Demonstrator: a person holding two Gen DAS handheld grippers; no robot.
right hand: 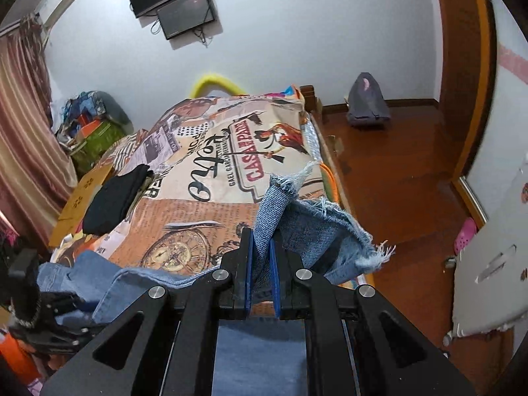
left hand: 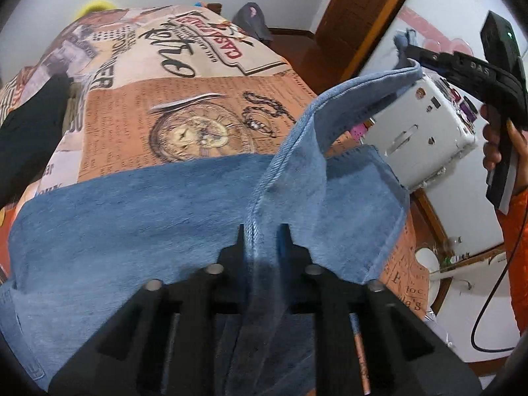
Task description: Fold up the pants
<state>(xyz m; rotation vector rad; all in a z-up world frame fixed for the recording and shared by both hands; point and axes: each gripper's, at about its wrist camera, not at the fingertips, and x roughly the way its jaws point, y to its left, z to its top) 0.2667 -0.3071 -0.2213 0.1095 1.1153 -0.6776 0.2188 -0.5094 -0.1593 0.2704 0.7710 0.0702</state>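
Note:
Blue denim pants (left hand: 138, 217) lie across a bed with a printed cover (left hand: 204, 105). My left gripper (left hand: 264, 231) is shut on a seamed edge of the pants and lifts it off the bed. My right gripper (right hand: 262, 234) is shut on the frayed leg hem (right hand: 307, 224) and holds it up in the air. In the left wrist view the right gripper (left hand: 412, 56) shows at the upper right, with the denim stretched between the two grippers. More of the pants (right hand: 109, 274) lie at the lower left of the right wrist view.
A folded black garment (right hand: 112, 198) lies on the bed's left side. A white cabinet (left hand: 425, 132) stands to the right of the bed. A grey bag (right hand: 366, 102) sits on the wooden floor (right hand: 396, 178). Clutter is piled by the curtain (right hand: 23, 125).

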